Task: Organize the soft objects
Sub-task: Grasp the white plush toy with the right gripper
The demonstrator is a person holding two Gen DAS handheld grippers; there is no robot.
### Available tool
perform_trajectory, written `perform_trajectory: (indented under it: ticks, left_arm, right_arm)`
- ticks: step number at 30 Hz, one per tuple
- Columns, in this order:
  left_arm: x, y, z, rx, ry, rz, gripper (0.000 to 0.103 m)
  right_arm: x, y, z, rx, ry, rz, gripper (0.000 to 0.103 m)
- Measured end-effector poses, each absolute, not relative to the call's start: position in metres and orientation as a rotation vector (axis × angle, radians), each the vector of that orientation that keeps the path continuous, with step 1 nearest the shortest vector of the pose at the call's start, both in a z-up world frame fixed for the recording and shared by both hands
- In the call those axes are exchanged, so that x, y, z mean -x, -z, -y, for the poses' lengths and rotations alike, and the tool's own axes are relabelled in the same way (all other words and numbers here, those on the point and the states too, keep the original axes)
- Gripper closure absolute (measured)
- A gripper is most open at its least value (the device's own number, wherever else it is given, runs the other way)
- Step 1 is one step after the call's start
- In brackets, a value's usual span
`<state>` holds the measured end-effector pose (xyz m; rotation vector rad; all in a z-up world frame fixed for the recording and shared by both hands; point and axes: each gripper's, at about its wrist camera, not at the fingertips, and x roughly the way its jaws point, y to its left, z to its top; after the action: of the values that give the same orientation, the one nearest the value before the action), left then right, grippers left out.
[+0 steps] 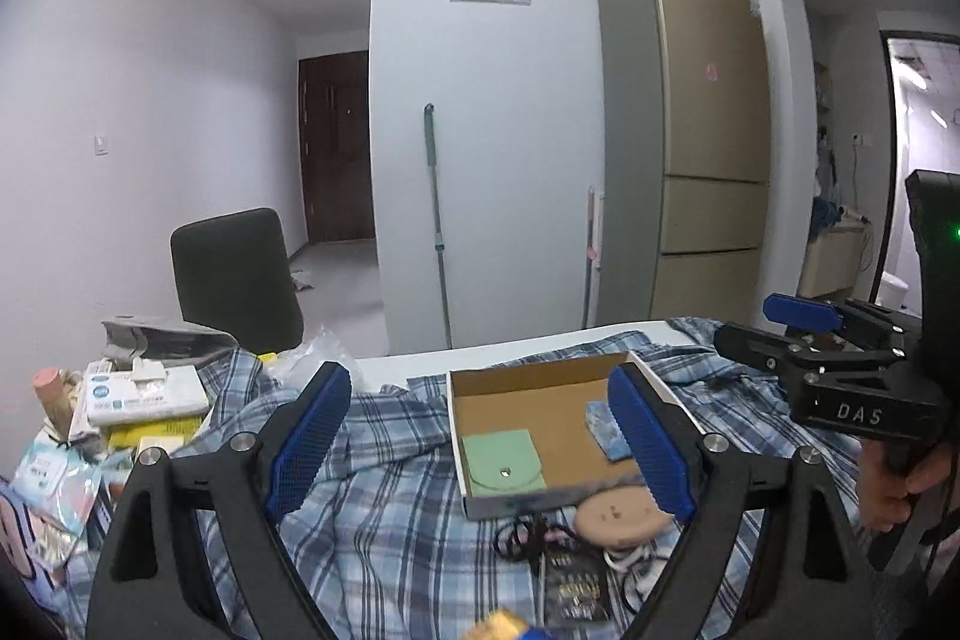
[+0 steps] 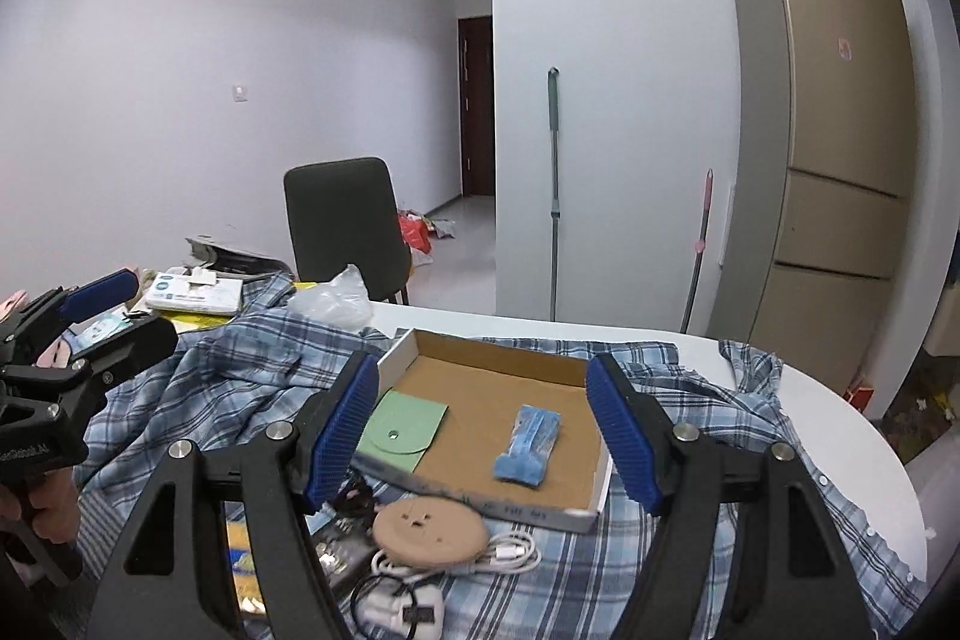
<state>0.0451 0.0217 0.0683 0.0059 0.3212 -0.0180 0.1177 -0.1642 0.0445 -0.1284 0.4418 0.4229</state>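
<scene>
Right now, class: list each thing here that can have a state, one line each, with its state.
Left gripper: open, empty.
Right gripper: open, empty.
Cardboard box: open, lidless.
Green pouch: flap shut, in the box.
Blue packet: lying flat in the box.
Plaid shirt: spread out, rumpled.
White cable: loosely coiled.

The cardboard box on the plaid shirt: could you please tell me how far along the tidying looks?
Done: a green pouch and a blue folded cloth lie inside the cardboard box. In hand: nothing; the left claw and the right claw are both open and empty above the table. Left: the plaid shirt lies spread and rumpled under the box.
</scene>
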Motion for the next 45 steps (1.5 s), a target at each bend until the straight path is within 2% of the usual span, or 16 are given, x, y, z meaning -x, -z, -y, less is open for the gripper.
perform_trajectory:
  ticks: [5, 7, 16, 21, 45]
  left_arm:
    - [-0.018, -0.057, -0.022, -0.004, 0.025, -0.303, 0.01]
    - [-0.013, -0.049, -0.025, 0.012, 0.037, -0.313, 0.0]
    - [-0.006, -0.014, -0.032, 0.024, 0.032, -0.335, 0.0]
    - [-0.011, 0.004, -0.028, 0.004, 0.038, -0.369, 0.0]
    - [-0.018, 0.011, -0.035, 0.041, 0.031, -0.411, 0.0]
  right_arm:
    - [-0.097, -0.033, 0.167, 0.125, -0.437, -0.458, 0.032]
    - [-0.092, -0.025, 0.168, 0.133, -0.437, -0.465, 0.032]
    - [-0.084, 0.024, 0.165, 0.187, -0.439, -0.516, 0.032]
    - [-0.091, 0.045, 0.161, 0.198, -0.476, -0.604, 0.032]
    - [-0.117, 0.101, 0.142, 0.262, -0.57, -0.973, 0.033]
